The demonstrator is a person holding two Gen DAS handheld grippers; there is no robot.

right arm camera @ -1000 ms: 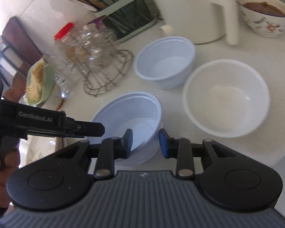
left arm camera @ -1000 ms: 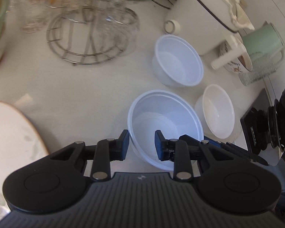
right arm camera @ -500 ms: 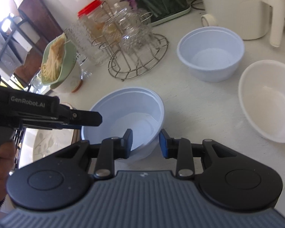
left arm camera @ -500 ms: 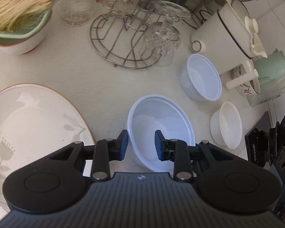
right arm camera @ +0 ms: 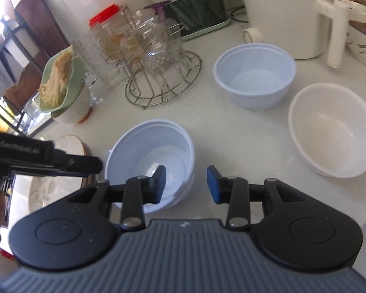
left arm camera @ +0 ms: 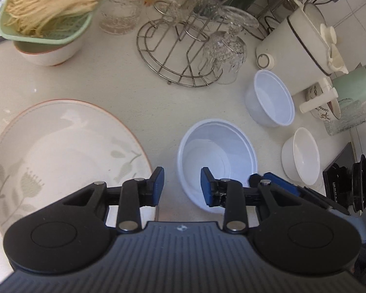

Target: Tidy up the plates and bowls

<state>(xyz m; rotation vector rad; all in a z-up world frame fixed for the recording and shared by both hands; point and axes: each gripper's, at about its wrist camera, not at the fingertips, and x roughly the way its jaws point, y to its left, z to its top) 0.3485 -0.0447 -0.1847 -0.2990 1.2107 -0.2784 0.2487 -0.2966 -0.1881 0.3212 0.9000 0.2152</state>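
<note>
White speckled countertop [left arm camera: 139, 102], cluttered. Left gripper [left arm camera: 181, 186] part open, jaws just been widening, straddling near rim of large pale-blue bowl [left arm camera: 217, 156]; one finger inside, one outside, pads not pressing. Right gripper [right arm camera: 186, 184] likewise part open and just been widening across same bowl's [right arm camera: 151, 146] opposite rim, gripping nothing. Left of left gripper: floral plate [left arm camera: 61, 151]. Right of bowl: small white bowl [left arm camera: 302, 156]. Beyond: second blue bowl [left arm camera: 270, 97], wire glass rack [left arm camera: 180, 56]. Farthest: white cooker [left arm camera: 295, 39], green dish of noodles [left arm camera: 48, 7].
</note>
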